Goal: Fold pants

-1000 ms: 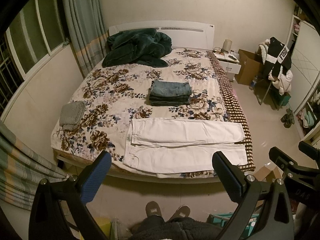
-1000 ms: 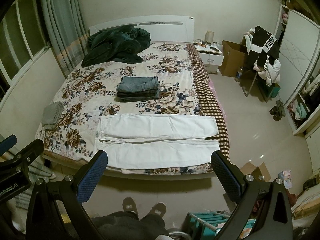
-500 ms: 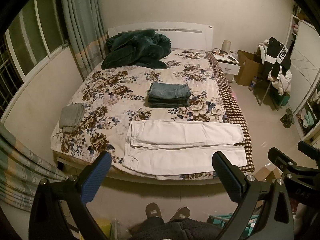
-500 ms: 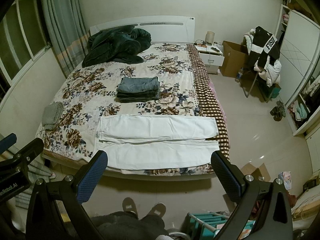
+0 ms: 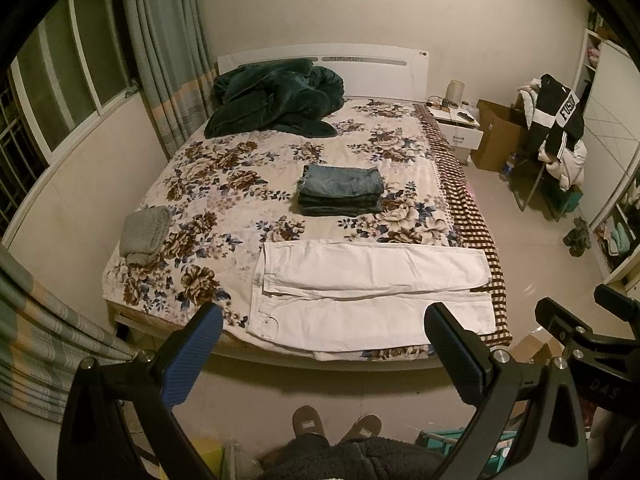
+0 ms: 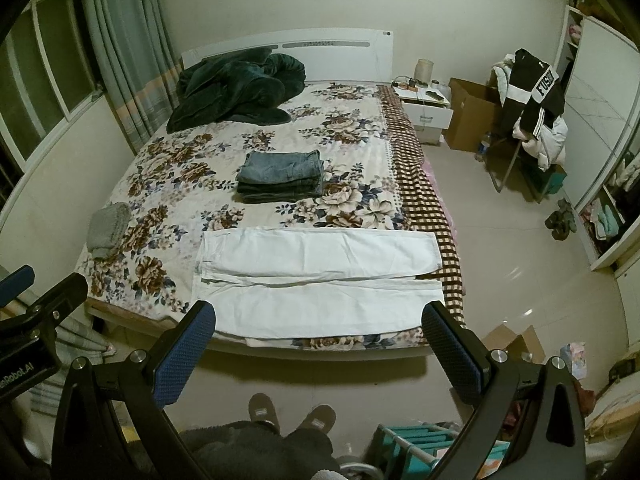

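Note:
White pants (image 5: 368, 288) lie flat along the near edge of the floral bed (image 5: 224, 184), waist at the left, legs pointing right; they also show in the right wrist view (image 6: 316, 280). My left gripper (image 5: 324, 344) is open and empty, held above the floor short of the bed edge. My right gripper (image 6: 320, 344) is open and empty too, at a similar distance from the pants. Neither touches the cloth.
A stack of folded jeans (image 5: 340, 190) sits mid-bed, a grey folded cloth (image 5: 144, 234) at the left edge, a dark green blanket (image 5: 276, 98) by the headboard. A nightstand (image 5: 456, 128), cardboard box (image 5: 496, 140) and clothes-laden chair (image 5: 556, 132) stand to the right. My slippers (image 5: 332, 426) are on the floor.
Both views have shifted slightly; the bed sits a little lower and nearer in frame. The pants have not moved and both grippers stay open.

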A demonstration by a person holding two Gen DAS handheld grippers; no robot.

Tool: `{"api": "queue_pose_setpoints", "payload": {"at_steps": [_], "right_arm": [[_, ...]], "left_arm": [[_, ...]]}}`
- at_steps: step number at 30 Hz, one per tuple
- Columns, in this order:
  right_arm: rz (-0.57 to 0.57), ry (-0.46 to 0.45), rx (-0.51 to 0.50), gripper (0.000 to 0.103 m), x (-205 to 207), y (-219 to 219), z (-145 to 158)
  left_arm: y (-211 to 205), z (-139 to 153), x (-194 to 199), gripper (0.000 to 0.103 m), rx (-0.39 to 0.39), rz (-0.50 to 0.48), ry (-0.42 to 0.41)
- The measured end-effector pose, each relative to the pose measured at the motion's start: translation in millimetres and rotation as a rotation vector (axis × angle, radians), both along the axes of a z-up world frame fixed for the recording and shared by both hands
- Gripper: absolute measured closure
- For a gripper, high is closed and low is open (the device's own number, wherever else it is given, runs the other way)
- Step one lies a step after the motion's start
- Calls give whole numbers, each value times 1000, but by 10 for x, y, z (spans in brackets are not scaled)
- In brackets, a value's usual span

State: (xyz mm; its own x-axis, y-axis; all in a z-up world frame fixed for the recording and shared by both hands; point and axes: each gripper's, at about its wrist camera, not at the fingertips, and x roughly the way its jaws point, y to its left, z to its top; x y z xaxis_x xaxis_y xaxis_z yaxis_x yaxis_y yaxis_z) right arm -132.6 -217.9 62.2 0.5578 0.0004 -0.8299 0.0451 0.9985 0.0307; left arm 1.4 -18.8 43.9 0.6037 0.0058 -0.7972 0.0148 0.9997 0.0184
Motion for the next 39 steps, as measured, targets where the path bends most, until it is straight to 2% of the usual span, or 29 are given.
{"api": "queue_pose_setpoints", "payload": {"at_steps": [8,18,24,28,32,39], "right_arm": [[5,1,7,0,99,0,-125],[11,5,37,0,238,-164,-213],[-51,-10,72,0,564,-444,-425],[-106,-6,97,0,990,-664,-702],[-186,27,97,0,1568,-837,-1116],[-358,118,124,0,2809,-1163,-2279]], "left_arm": [[10,-9,-2,0,0,0,-1],[34,128,80,0,-1,18,-14],[224,-81,519,0,28,128,-84],[323,-344,933,0,73,206,-101],[402,-770,1457,0,77,255,-41],[492,-1881,2539,0,46,283,118]]}}
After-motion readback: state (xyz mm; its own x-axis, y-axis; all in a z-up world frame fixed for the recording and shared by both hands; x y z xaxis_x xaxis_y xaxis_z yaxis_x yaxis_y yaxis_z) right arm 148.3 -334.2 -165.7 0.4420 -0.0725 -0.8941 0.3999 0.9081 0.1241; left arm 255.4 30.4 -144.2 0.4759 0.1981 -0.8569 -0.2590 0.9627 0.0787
